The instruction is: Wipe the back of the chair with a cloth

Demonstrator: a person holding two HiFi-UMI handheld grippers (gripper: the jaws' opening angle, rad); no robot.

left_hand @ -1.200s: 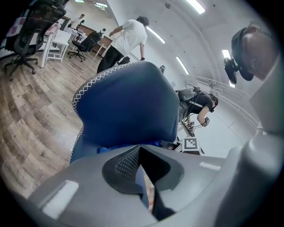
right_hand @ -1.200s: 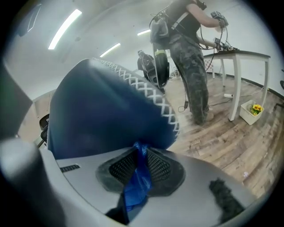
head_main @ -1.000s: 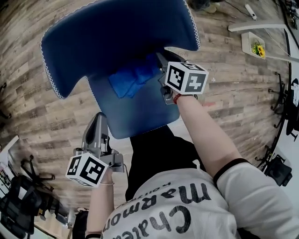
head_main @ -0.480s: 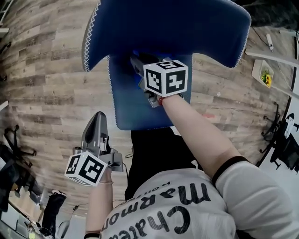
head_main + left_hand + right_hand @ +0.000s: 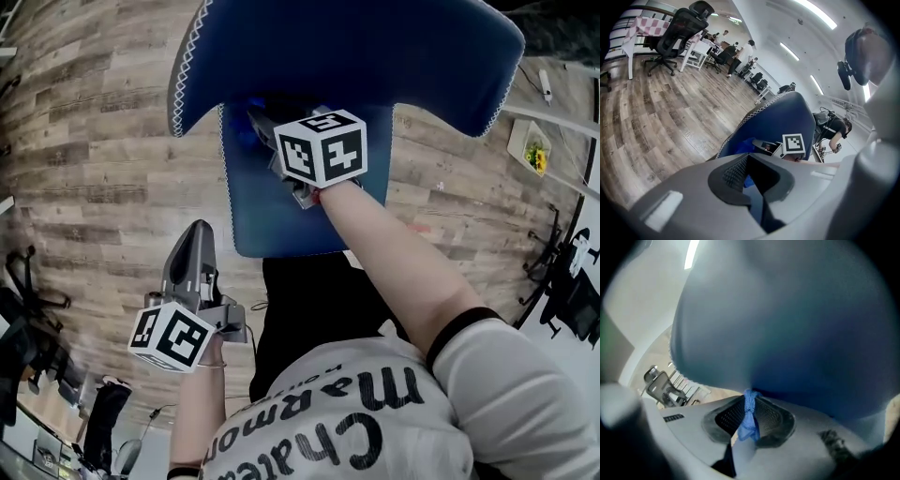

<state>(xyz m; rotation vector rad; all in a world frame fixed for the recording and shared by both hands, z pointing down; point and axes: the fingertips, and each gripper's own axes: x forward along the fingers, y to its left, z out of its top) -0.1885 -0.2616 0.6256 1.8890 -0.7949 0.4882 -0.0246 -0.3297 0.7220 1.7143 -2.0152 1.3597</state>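
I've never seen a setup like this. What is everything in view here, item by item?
Chair: one, dark blue with white stitched edging, just in front of the person.
Cloth: one, bright blue, pinched up against the chair's back.
Wooden floor: grey-brown planks, all around.
Office chairs: several, black, far side of the room.
Bystanders: a few, far off by the desks.
Right gripper: one, grey, shut on the cloth at the chair's back.
Left gripper: one, grey, jaws together, empty, held low beside the chair.
Right arm: bare, reaching to the chair.
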